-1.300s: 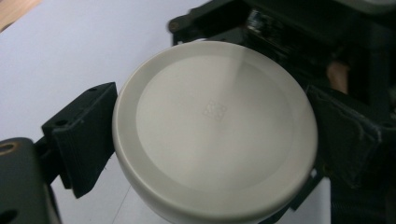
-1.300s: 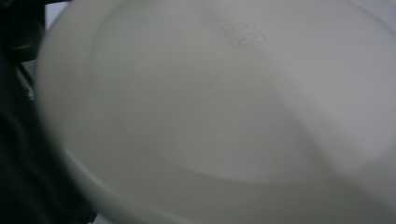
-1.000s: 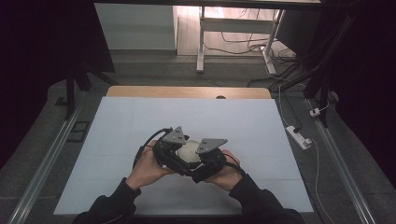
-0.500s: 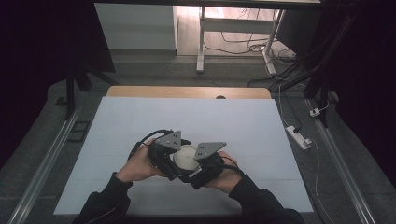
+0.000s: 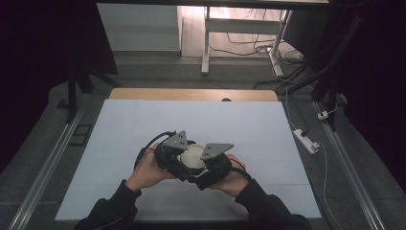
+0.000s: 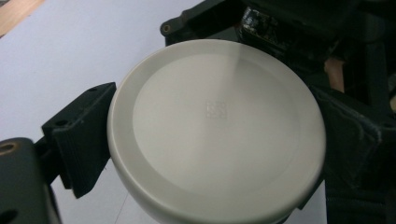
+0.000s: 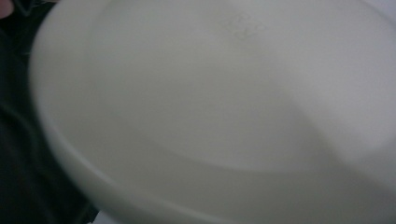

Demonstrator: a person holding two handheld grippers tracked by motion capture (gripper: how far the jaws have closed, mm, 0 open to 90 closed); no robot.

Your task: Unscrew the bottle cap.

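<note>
A white round disc, like a lid with a raised rim, is held above the white table sheet between both grippers. My left gripper is shut on it: in the left gripper view its black fingers press the rim of the disc from both sides. My right gripper meets the disc from the other side. The disc's blurred face lies so close in the right gripper view that it hides the jaws. A small embossed mark sits at the disc's middle.
The sheet covers a wooden table whose bare far edge shows. Metal rails run along both sides of the table. A white power strip lies on the floor at the right. A white frame leg stands beyond the table.
Both hands stay together near the table's front middle with the disc between them. The left hand and forearm have shifted slightly; the disc has hardly moved.
</note>
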